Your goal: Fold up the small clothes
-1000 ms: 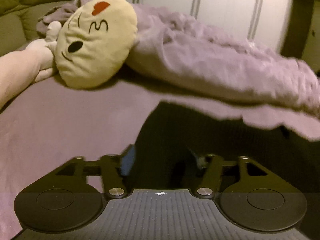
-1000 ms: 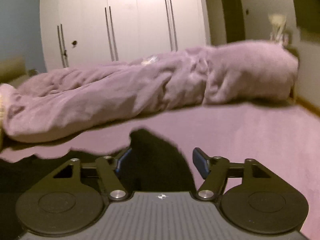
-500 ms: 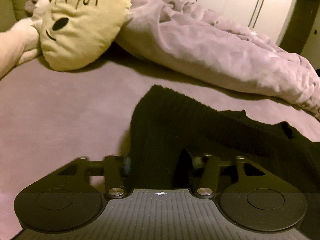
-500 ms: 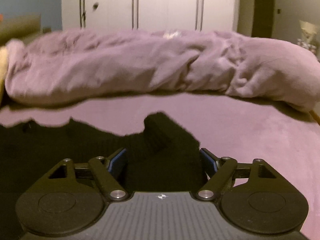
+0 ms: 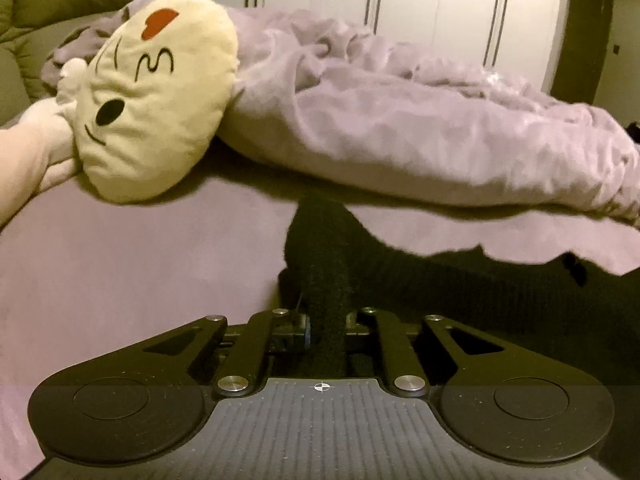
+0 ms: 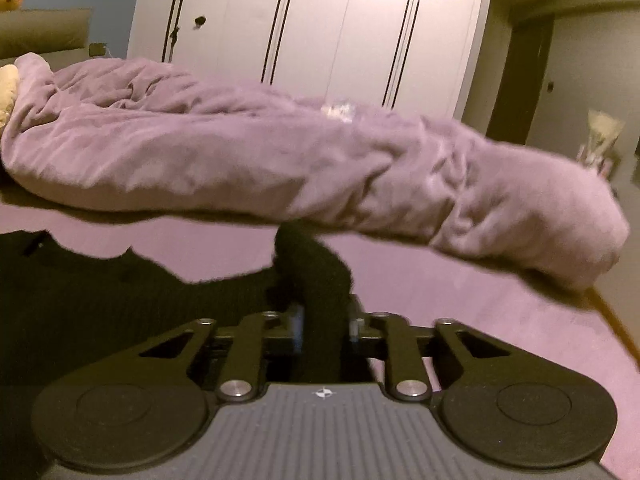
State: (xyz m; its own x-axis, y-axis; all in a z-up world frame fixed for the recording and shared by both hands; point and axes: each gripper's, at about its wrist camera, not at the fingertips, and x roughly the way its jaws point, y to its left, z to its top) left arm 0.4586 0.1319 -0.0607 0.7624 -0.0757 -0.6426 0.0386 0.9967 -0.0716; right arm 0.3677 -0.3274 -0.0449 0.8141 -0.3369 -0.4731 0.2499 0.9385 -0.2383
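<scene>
A black knit garment [image 5: 460, 292] lies on the purple bed sheet [image 5: 140, 264]. My left gripper [image 5: 326, 326] is shut on a bunched corner of it that stands up between the fingers. In the right wrist view the same black garment [image 6: 120, 300] spreads to the left. My right gripper [image 6: 322, 326] is shut on another bunched corner of it, which sticks up past the fingertips. Both corners are held a little above the sheet.
A rumpled purple duvet [image 5: 420, 132] lies across the far side of the bed; it also shows in the right wrist view [image 6: 300, 168]. A cream plush face cushion [image 5: 156, 104] rests at far left. White wardrobe doors [image 6: 320, 28] stand behind.
Both grippers have closed from open onto the corners of the black garment. Both have lifted the bunched cloth slightly.
</scene>
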